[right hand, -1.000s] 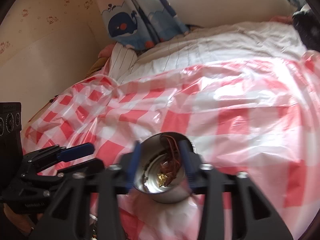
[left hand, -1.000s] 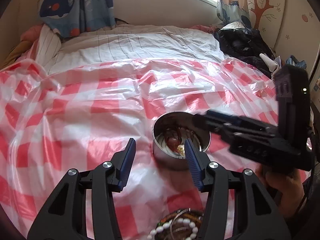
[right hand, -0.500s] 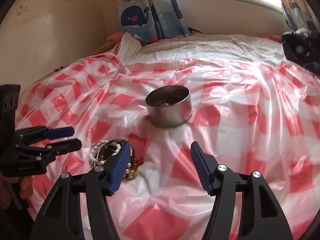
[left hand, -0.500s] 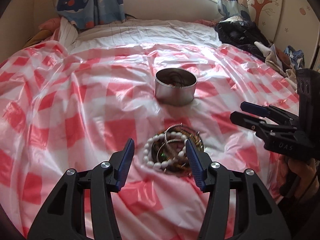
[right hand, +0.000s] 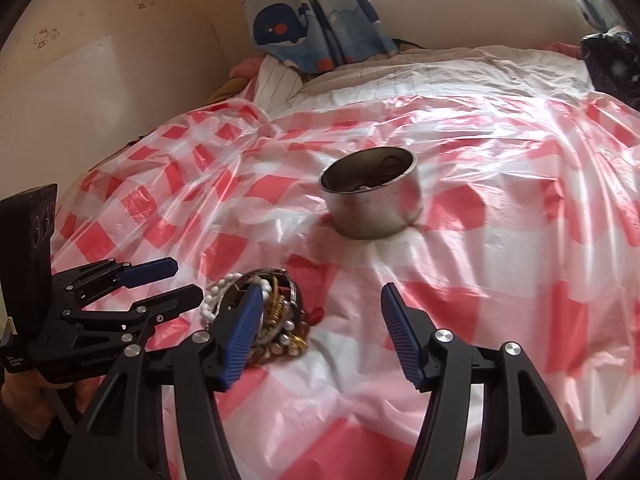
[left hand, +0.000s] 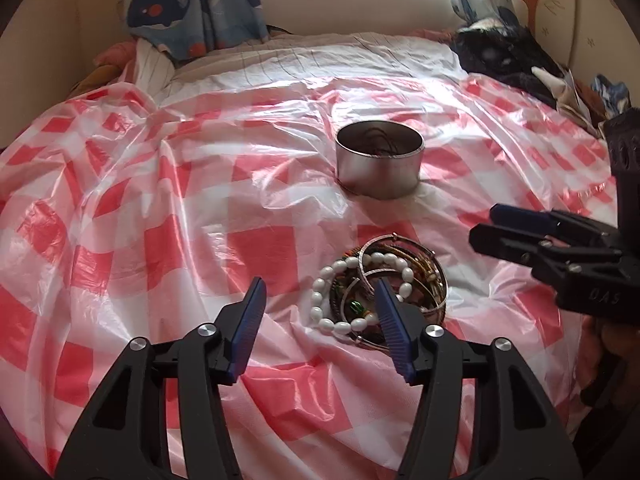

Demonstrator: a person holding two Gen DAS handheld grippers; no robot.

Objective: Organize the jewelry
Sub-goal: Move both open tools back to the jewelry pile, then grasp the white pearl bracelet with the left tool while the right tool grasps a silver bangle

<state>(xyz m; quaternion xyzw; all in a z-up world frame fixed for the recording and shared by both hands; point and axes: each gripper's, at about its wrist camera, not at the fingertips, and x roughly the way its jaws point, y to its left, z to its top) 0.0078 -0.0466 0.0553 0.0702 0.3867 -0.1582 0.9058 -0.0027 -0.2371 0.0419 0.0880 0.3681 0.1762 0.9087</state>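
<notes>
A heap of jewelry (left hand: 380,288), with a white bead bracelet, metal bangles and dark beads, lies on the red-and-white checked plastic sheet (left hand: 160,208). A round metal tin (left hand: 379,158) stands beyond it with some dark pieces inside. My left gripper (left hand: 320,304) is open and empty, just in front of the heap. My right gripper (right hand: 320,312) is open and empty, with its left finger in front of the heap (right hand: 276,312). The tin (right hand: 374,192) stands farther ahead in the right wrist view. Each gripper shows in the other's view, the right (left hand: 500,226) and the left (right hand: 180,280).
The sheet covers a bed with white bedding (left hand: 320,56) behind. A whale-print curtain (left hand: 192,4) hangs at the back left. Dark clothes (left hand: 504,52) are piled at the back right. A wall (right hand: 100,80) runs along the left side.
Both grippers have pulled back from the tin toward me. The right gripper, which was over the tin, now hovers by the jewelry heap. The heap has come into fuller view.
</notes>
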